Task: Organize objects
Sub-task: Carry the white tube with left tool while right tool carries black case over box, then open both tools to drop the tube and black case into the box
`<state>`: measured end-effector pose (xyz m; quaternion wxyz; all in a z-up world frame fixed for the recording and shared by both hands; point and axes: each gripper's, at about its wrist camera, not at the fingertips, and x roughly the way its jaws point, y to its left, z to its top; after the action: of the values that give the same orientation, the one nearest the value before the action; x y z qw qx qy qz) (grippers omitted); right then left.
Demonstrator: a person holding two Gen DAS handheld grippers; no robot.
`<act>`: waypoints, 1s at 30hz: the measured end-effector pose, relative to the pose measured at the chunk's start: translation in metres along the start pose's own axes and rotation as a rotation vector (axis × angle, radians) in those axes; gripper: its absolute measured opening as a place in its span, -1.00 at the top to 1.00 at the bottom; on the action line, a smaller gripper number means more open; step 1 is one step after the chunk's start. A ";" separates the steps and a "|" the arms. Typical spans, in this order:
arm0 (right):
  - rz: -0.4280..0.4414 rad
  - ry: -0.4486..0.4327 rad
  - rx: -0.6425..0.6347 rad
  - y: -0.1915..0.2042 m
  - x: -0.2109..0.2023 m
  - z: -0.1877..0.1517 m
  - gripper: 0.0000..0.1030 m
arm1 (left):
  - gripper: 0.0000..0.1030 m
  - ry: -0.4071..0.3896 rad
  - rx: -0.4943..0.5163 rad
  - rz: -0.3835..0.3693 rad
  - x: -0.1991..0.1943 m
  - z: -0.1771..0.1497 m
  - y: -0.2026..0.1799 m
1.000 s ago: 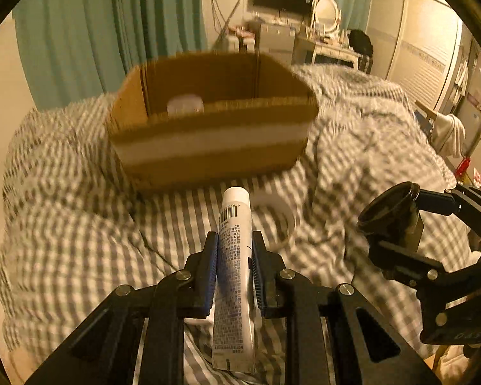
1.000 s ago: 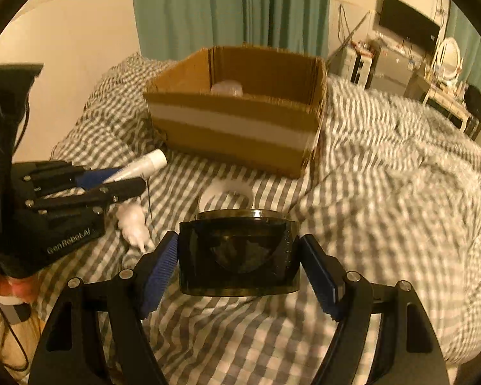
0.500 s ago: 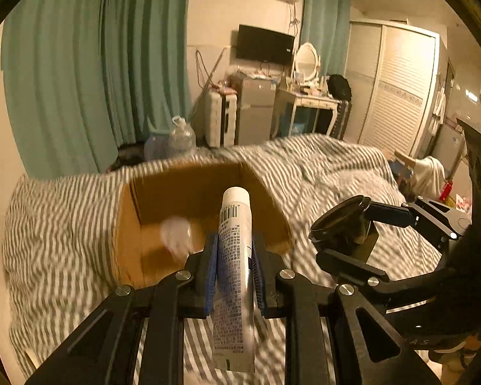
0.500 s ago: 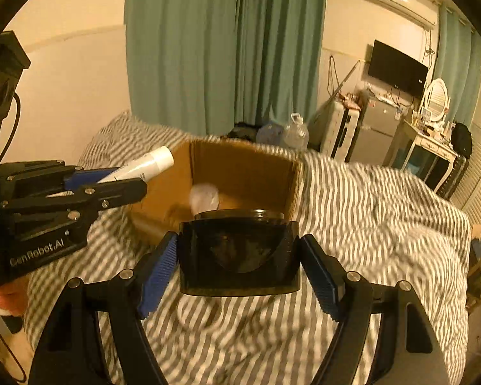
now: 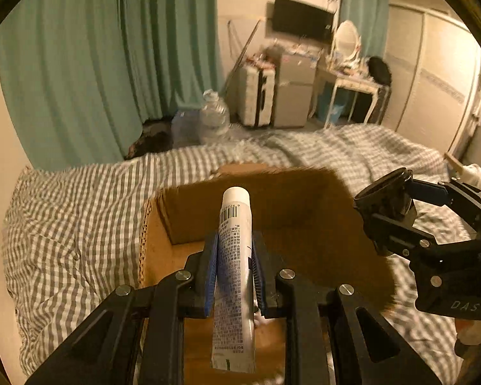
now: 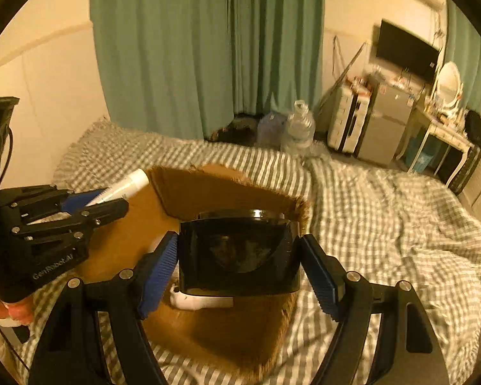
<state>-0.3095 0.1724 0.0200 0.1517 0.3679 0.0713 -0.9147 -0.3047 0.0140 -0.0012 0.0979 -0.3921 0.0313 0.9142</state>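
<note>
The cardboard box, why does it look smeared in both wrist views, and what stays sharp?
Left wrist view: motion blur streaks the cardboard box rim, while the left gripper and its white tube stay crisp. Right wrist view: same smeared box edges; the right gripper and its dark container are sharp. Warm, dim lighting throughout.

This is a bedroom in a home. A bed [image 5: 80, 211] with a grey checked cover spreads below and ahead of the tool, and green curtains [image 5: 112, 64] hang behind it, ahead and to the left. Farther ahead on the right a dark television [image 6: 404, 49] is fixed to the wall above a small fridge [image 6: 381, 131], with a white suitcase [image 5: 256, 96] beside it, then a dressing table [image 5: 352, 80] bearing an oval mirror [image 6: 449, 83]. Pale wardrobe doors [image 5: 433, 73] close the far right
</note>
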 end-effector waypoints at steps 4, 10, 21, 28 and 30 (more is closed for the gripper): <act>0.012 0.084 -0.011 -0.007 0.056 -0.002 -0.46 | 0.62 0.064 0.004 0.008 0.042 -0.005 0.015; 0.020 0.130 -0.035 -0.014 0.086 -0.018 -0.47 | 0.61 0.084 -0.003 -0.007 0.066 -0.014 0.023; -0.040 -0.031 -0.008 -0.017 0.036 -0.007 -0.71 | -0.54 0.017 -0.036 0.009 0.048 -0.007 0.023; -0.030 -0.085 0.009 -0.016 -0.031 -0.005 -0.76 | -0.73 -0.079 -0.029 0.104 -0.019 -0.001 0.008; -0.022 -0.092 0.009 -0.014 -0.049 -0.005 -0.76 | -0.80 -0.105 -0.021 0.126 -0.039 -0.002 0.002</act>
<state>-0.2769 0.1976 0.0504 0.1430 0.3252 0.0642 -0.9326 -0.2773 0.0055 0.0252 0.0373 -0.3418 0.0411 0.9381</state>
